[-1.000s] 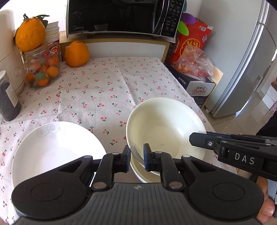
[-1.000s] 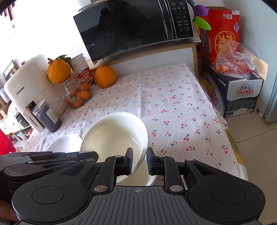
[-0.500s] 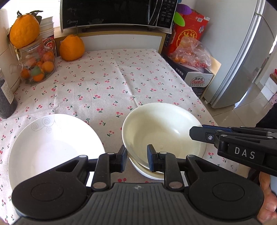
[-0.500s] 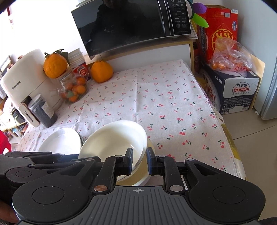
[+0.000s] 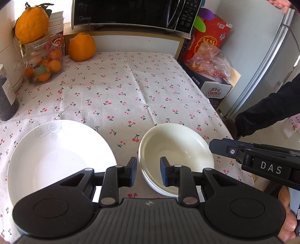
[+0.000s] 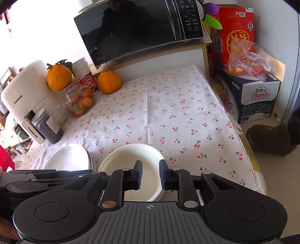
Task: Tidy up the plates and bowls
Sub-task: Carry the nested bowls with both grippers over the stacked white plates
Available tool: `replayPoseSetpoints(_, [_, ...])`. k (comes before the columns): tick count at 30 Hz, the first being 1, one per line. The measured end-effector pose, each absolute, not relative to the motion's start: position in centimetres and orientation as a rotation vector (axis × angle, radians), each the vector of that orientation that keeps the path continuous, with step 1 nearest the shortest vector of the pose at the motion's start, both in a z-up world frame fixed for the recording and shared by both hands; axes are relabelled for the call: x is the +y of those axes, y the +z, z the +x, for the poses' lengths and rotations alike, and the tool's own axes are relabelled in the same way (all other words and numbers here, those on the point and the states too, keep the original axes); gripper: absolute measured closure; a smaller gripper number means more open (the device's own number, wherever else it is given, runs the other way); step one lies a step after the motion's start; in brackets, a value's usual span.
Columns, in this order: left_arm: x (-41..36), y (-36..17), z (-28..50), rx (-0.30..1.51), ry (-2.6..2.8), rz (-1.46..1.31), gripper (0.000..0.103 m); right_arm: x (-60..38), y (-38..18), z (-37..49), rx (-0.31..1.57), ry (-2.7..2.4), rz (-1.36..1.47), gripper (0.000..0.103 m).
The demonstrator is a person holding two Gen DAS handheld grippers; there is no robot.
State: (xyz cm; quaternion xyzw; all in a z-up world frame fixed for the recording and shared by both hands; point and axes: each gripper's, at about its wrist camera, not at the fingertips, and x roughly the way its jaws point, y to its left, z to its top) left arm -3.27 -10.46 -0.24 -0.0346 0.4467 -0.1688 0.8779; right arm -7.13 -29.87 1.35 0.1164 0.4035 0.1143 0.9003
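Two white bowls sit nested on the cherry-print cloth, the upper bowl (image 5: 176,148) level inside the lower bowl (image 5: 151,183). My left gripper (image 5: 148,173) is open astride the upper bowl's near left rim, its pads clear of it. My right gripper (image 6: 151,175) is shut on the same upper bowl (image 6: 131,159) at its right rim, one finger inside and one outside. In the left wrist view its tip shows beside that rim. A wide white plate (image 5: 56,155) with grey swirls lies to the left of the bowls, topping a stack of plates (image 6: 71,157).
A microwave (image 5: 131,13) stands on a shelf at the back, with an orange (image 5: 81,47) and a glass jar of small fruit (image 5: 43,63) before it. A dark jar (image 5: 5,101) stands far left. Boxes (image 5: 211,88), a fridge (image 5: 262,65) and a person's sleeve (image 5: 271,112) lie beyond the table's right edge.
The upper bowl, held tilted a second ago, has come down level into the lower bowl. The left jaws have spread off its rim; the right jaws look much the same.
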Motion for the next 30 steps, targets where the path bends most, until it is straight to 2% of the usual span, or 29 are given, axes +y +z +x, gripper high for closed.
replayPoseSetpoints(6, [-9.0,0.2,-2.7,0.941,-0.345,-0.173,0.08,-31.1,1.3,-6.8,0.846,0.205,0.331,0.064])
replayPoseSetpoints(7, [-8.8,0.2,-2.6,0.943,-0.35,-0.19,0.08,-31.3,1.2,-6.7,0.851,0.195,0.347,0.054])
replayPoseSetpoints(8, [-8.6,0.1,-2.5,0.949,-0.357,-0.209,0.08,-31.5,1.2,-6.6,0.852,0.186,0.356,0.048])
replayPoseSetpoints(24, [-9.2,-1.5,-1.7,0.997,-0.375,-0.203,0.081,-30.4,-1.2,-5.3,0.965,0.169,0.357,0.047])
replayPoseSetpoints(27, [-9.6,-1.9,-1.6,1.004,-0.378,-0.182,0.081,-30.3,-1.9,-4.9,0.993,0.144,0.364,0.049])
replayPoseSetpoints(30, [-9.7,-2.2,-1.5,1.006,-0.378,-0.169,0.084,-30.0,-2.5,-4.6,1.017,0.13,0.363,0.056])
